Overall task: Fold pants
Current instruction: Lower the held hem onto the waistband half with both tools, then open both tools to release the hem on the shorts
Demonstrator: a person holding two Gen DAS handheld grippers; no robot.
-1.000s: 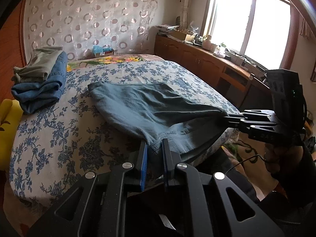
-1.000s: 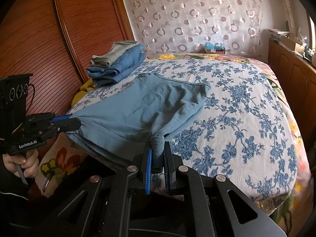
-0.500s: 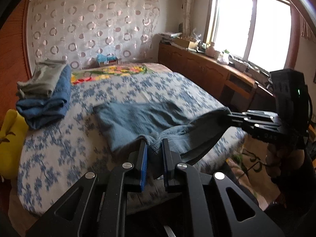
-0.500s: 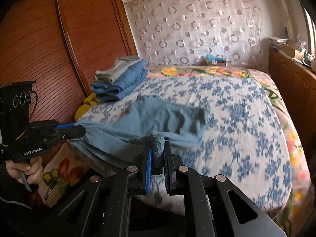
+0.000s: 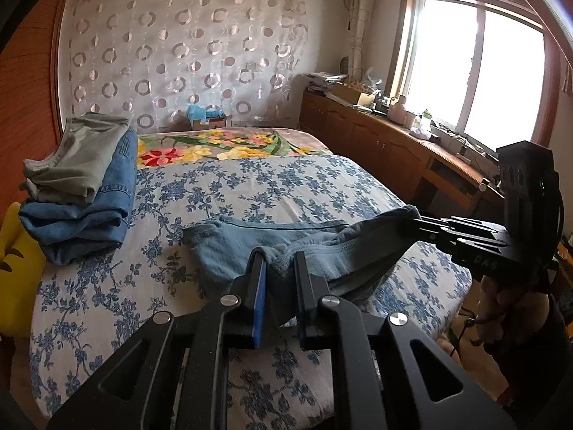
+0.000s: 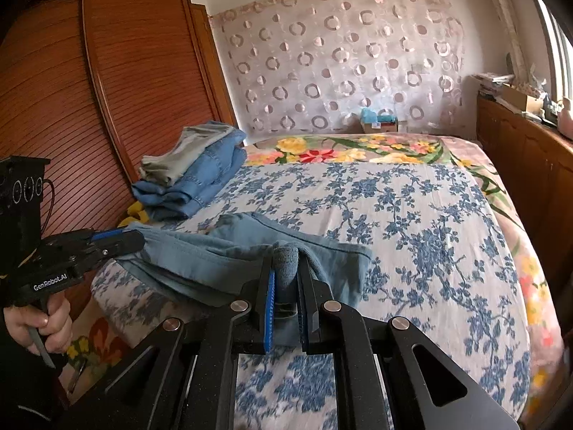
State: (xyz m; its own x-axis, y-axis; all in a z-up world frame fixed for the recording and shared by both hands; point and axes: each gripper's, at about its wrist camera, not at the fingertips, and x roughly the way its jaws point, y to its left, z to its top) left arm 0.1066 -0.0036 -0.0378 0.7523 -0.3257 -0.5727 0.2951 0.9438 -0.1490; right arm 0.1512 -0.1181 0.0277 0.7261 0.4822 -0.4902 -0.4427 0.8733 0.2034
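Both tools are clamped tight on the blue pants (image 5: 286, 247) — the left tool (image 5: 279, 261) pinches one bunched corner of the waistband, the right tool (image 6: 286, 272) pinches the other. The fabric sags between them and trails onto the bed (image 5: 250, 186) towards twelve o'clock, near the foot edge. Off at ten o'clock sits a folded stack of clothes (image 5: 82, 186) — grey on top, denim beneath — well apart from the pants.

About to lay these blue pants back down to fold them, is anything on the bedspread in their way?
Nothing visible: the bedspread ahead of the blue pants is bare. The folded clothes stack sits off at the far left edge.
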